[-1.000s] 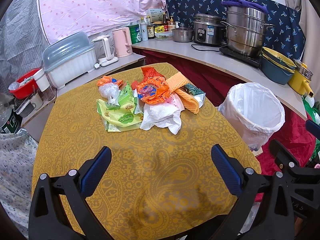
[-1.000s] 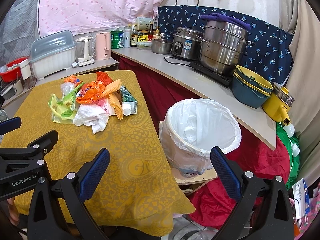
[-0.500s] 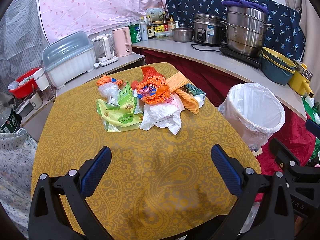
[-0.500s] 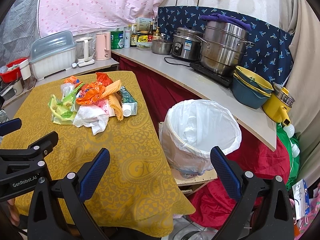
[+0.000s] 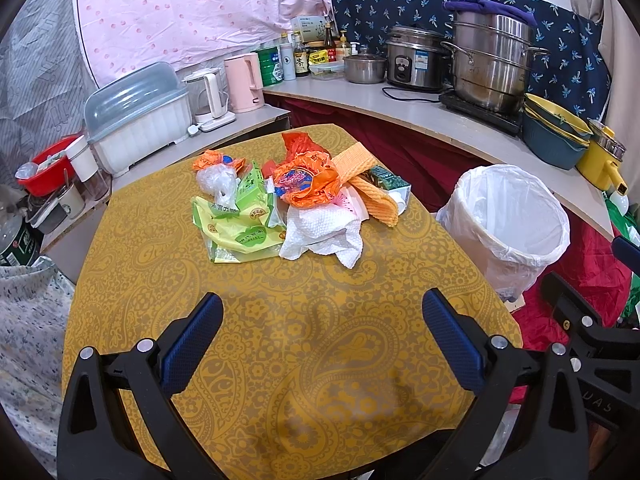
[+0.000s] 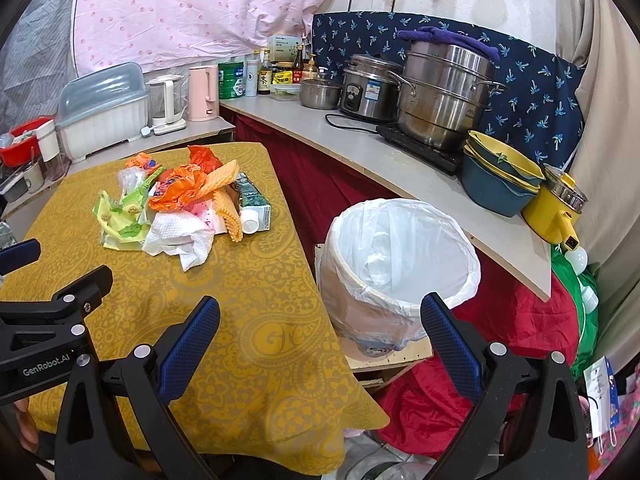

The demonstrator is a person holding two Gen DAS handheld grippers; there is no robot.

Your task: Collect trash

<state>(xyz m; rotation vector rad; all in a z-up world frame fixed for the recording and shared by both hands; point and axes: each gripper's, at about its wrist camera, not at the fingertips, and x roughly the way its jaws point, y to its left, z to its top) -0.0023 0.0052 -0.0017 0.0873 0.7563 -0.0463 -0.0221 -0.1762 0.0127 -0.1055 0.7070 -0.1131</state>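
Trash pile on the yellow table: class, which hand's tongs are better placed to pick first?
Probably left. The left tongs are open and aimed at the trash pile; the right tongs point between the table edge and the lined bin.

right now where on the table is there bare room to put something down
The yellow tablecloth is bare in a wide patch between the trash pile and the left tongs, both tongs open. A narrower bare strip runs along the edge beside the bin. The far middle is crowded with wrappers, a paper towel and a carton.
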